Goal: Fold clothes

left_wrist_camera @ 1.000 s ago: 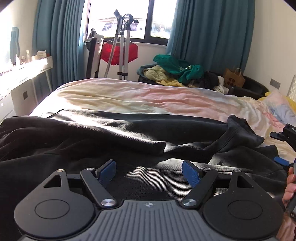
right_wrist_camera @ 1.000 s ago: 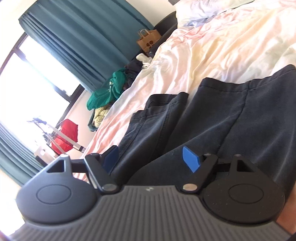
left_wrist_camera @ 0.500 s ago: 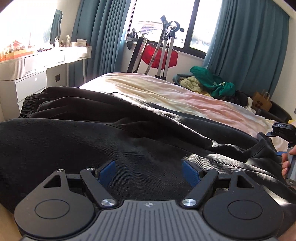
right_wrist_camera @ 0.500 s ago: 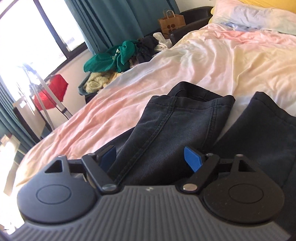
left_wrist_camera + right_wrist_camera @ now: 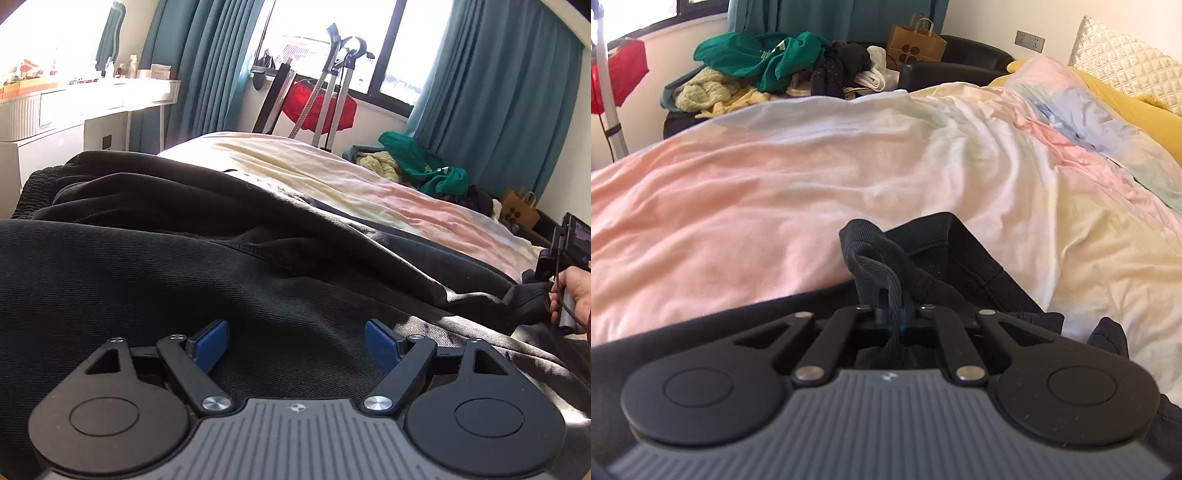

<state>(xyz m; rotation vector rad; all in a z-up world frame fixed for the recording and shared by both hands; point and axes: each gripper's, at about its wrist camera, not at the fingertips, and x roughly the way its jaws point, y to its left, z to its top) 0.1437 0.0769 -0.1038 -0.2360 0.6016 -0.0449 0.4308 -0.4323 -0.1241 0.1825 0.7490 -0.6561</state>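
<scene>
Our right hand-held gripper (image 5: 891, 317) has just clenched on a cuff of the black trousers (image 5: 207, 266): half a second ago its blue pads stood wide apart over the hem, and now the fingers are drawn together with a ribbed fold of dark cloth pinched between them and bunched up just beyond. The left hand-held gripper (image 5: 297, 341) is released as before, its blue pads (image 5: 210, 343) spread apart and hovering low over the wide near part of the garment, with nothing between them. The trousers lie sprawled across the near side of the bed (image 5: 820, 177), rumpled on the pastel duvet, with the elastic waistband (image 5: 37, 192) at the far left in the left view and the leg end at the right, where our right hand (image 5: 576, 295) holds its tool. We judge that the grasp on the leg end is now secured, so the fold can begin once the left side takes hold too, probably near the waistband. The pinched cloth looks thick and doubled; it may slip if pulled sharply. A heap of other clothes (image 5: 764, 62) waits on a chair beyond the bed.
</scene>
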